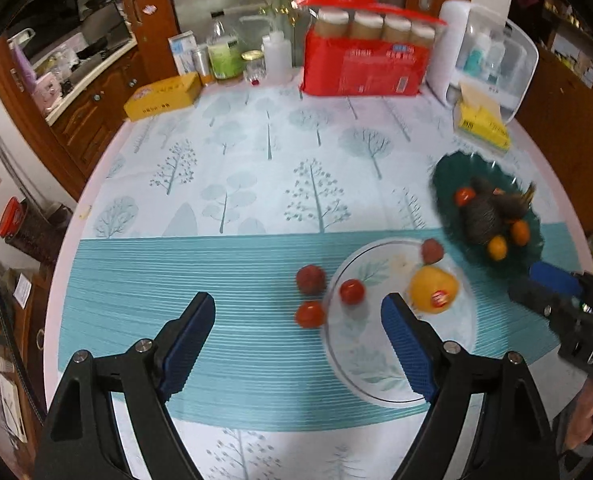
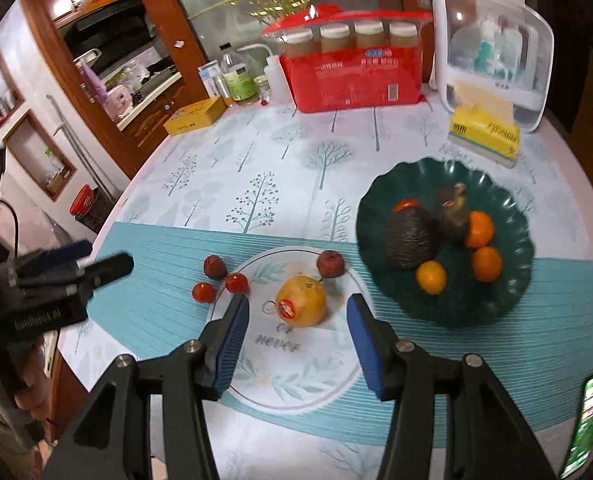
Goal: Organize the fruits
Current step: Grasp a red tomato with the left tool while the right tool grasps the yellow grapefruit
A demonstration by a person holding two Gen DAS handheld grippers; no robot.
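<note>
Our right gripper [image 2: 298, 344] hangs over the near part of the white plate [image 2: 328, 384], its fingers [image 2: 232, 344] spread wide and holding nothing. Straight ahead of the gap, on the plate's middle, sits the yellow fruit [image 2: 301, 301] with a red sticker facing us. It is roundish, with no clear long axis, so we judge the fingers could close on it from either side without turning.

Our left gripper [image 1: 298, 344] is also wide and empty, over the bare striped surface [image 1: 176, 280] left of the plate. In its view the yellow fruit lies off to the right, beyond the right finger [image 1: 406, 350], so the right hand looks the nearer and better lined up.

Farther out, a dark red fruit [image 2: 330, 263] rests at the plate's far rim. One tomato [image 2: 237, 282] sits on the plate's left rim; a second tomato [image 2: 203, 292] and another dark red fruit [image 2: 215, 266] lie on the surface just beside it.

To the right, near the white plate, the green plate [image 2: 508, 292] holds three oranges [image 2: 431, 277], two dark rough-skinned fruits [image 2: 409, 240] and something red behind them, too hidden to name.

We judge the sorting is only partly done, with the yellow fruit the likely next pick.
</note>
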